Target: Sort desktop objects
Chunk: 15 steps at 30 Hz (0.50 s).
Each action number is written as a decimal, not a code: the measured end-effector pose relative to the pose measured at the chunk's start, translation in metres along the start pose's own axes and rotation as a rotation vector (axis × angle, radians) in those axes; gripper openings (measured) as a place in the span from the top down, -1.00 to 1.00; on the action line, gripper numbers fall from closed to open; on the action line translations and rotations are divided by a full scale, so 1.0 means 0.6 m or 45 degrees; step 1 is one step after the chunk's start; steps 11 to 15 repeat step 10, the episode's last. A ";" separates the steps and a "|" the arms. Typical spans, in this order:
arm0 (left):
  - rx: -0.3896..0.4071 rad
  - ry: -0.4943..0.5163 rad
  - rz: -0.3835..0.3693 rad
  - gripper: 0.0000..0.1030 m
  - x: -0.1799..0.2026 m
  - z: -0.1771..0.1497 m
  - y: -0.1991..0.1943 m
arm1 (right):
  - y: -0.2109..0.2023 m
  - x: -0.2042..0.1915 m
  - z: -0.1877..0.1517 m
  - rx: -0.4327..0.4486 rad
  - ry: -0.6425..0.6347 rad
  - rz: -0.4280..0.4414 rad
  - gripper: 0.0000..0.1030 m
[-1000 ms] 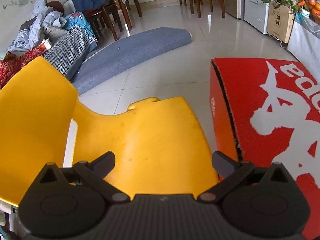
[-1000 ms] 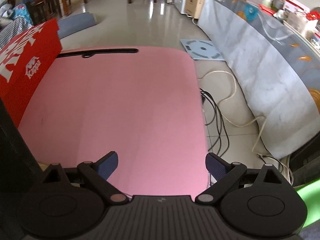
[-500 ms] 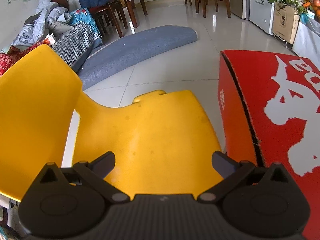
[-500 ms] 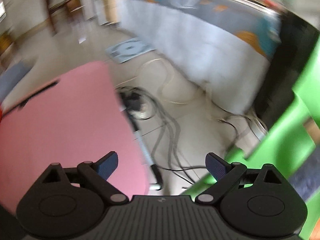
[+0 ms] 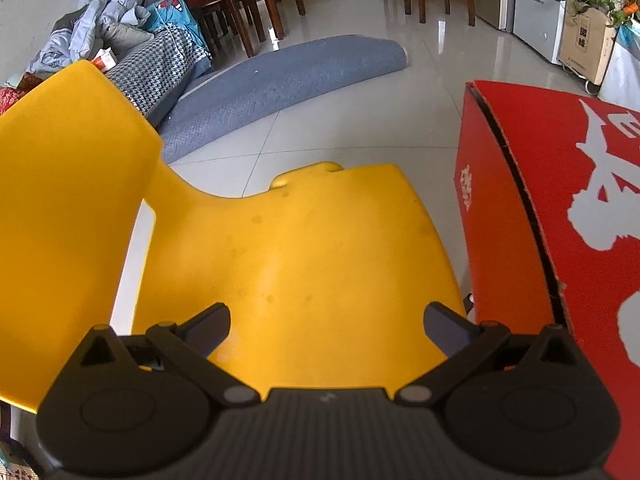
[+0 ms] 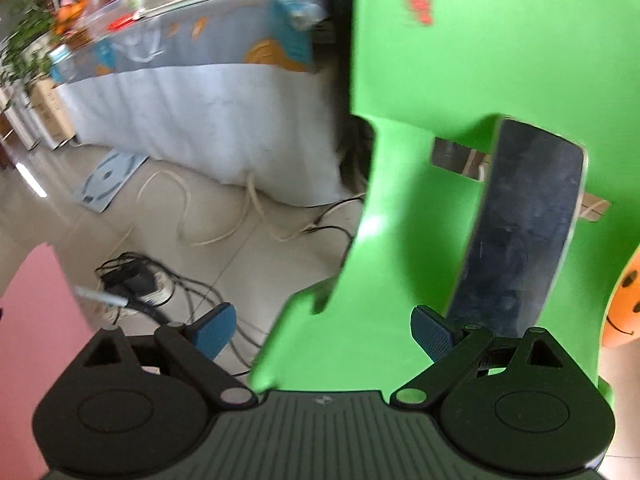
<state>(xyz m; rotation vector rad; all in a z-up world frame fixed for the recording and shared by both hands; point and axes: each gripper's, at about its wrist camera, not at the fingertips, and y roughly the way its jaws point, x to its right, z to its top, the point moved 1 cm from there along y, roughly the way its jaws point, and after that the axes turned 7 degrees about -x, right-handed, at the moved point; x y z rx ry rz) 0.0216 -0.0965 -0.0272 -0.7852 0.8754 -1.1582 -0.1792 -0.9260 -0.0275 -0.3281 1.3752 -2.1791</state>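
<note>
We see the left gripper (image 5: 326,322) with its jaws spread wide and nothing between them, above the seat of a yellow chair (image 5: 296,264). Just right of the chair stands a red box (image 5: 560,208) with a white print. Far behind, a grey mat (image 5: 280,84) lies on the tiled floor.

The right gripper (image 6: 322,330) is also spread apart and empty. It is over the near edge of a green chair (image 6: 460,60). On that seat, right of the gripper, a dark flat slab (image 6: 524,232) leans up; the picture is blurred, so we cannot tell what it is. At the far right edge is an orange smiley ball (image 6: 624,300). At the left we see a pink surface (image 6: 36,320) and cables (image 6: 132,280) on the floor.
</note>
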 end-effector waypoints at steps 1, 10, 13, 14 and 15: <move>-0.001 0.003 0.000 -1.00 0.000 0.000 0.002 | 0.002 0.005 0.002 0.003 0.005 -0.014 -0.83; -0.012 -0.021 -0.012 -1.00 -0.007 0.001 0.029 | 0.030 0.035 -0.004 -0.005 0.054 -0.070 -0.83; -0.012 -0.021 -0.012 -1.00 -0.007 0.001 0.029 | 0.030 0.035 -0.004 -0.005 0.054 -0.070 -0.83; -0.012 -0.021 -0.012 -1.00 -0.007 0.001 0.029 | 0.030 0.035 -0.004 -0.005 0.054 -0.070 -0.83; -0.012 -0.021 -0.012 -1.00 -0.007 0.001 0.029 | 0.030 0.035 -0.004 -0.005 0.054 -0.070 -0.83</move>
